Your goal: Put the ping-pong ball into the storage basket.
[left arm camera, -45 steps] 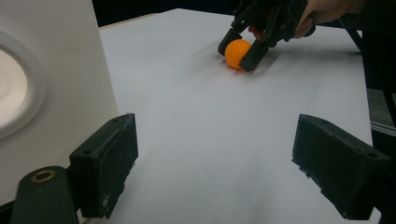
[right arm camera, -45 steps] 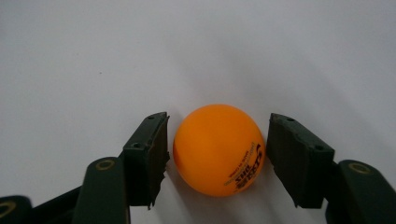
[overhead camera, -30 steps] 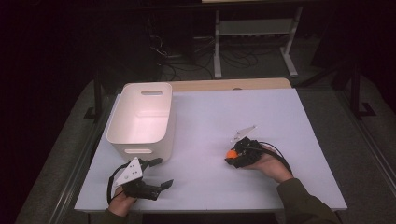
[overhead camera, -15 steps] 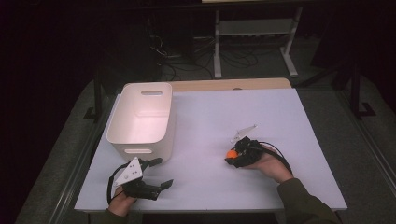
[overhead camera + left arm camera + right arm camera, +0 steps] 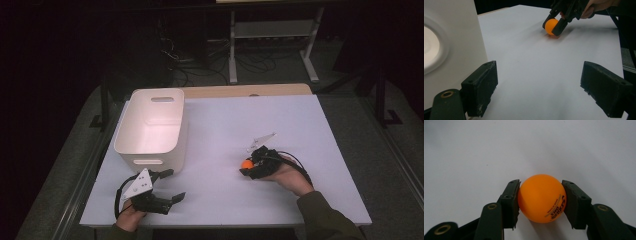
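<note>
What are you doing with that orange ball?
A person holds a hand-held gripper in each hand at a white table. The right hand-held gripper is shut on the orange ball, low over the table. The left hand-held gripper is open and holds nothing, beside the white bin.

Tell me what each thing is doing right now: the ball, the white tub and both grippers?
Orange ball: squeezed between the right gripper's jaws, low over the table.
White tub: upright, open on top, nothing visible inside.
Right gripper: shut on the ball.
Left gripper: open, jaws wide apart, holding nothing, beside the tub.
White table: bare apart from the tub.
</note>
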{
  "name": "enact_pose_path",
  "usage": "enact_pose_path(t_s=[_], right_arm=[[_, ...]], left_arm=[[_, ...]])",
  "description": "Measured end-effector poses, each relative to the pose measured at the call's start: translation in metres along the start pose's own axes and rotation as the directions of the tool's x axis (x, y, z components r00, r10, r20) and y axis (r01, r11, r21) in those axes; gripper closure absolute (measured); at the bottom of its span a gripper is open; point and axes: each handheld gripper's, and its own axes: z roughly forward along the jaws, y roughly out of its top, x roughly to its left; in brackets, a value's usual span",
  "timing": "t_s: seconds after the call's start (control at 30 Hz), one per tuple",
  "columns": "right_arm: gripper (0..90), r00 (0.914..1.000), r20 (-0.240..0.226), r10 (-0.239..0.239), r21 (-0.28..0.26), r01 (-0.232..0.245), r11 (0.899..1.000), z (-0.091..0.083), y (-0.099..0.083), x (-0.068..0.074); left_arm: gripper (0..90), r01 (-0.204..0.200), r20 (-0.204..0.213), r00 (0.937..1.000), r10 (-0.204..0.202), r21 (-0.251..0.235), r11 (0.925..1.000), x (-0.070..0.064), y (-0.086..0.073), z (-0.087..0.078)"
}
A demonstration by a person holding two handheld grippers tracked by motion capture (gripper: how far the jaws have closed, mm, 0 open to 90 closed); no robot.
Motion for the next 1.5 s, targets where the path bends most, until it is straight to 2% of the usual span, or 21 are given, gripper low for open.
enact_pose_path(t_s=[1.13, 1.5], right_arm=[[49.5, 0.9984, -0.05, -0.027, -0.055, 0.024, 0.998, -0.002, 0.015, 0.017], [49.5, 0.9974, -0.063, -0.036, -0.061, 0.032, 0.998, 0.002, 0.022, 0.022]], left_arm=[[14.1, -0.003, 0.0, 1.0, 0.003, 0.001, 1.0, 0.0, 0.0, 0.0], [14.1, -0.001, -0.001, 1.0, 0.001, 0.001, 1.0, 0.0, 0.0, 0.0]])
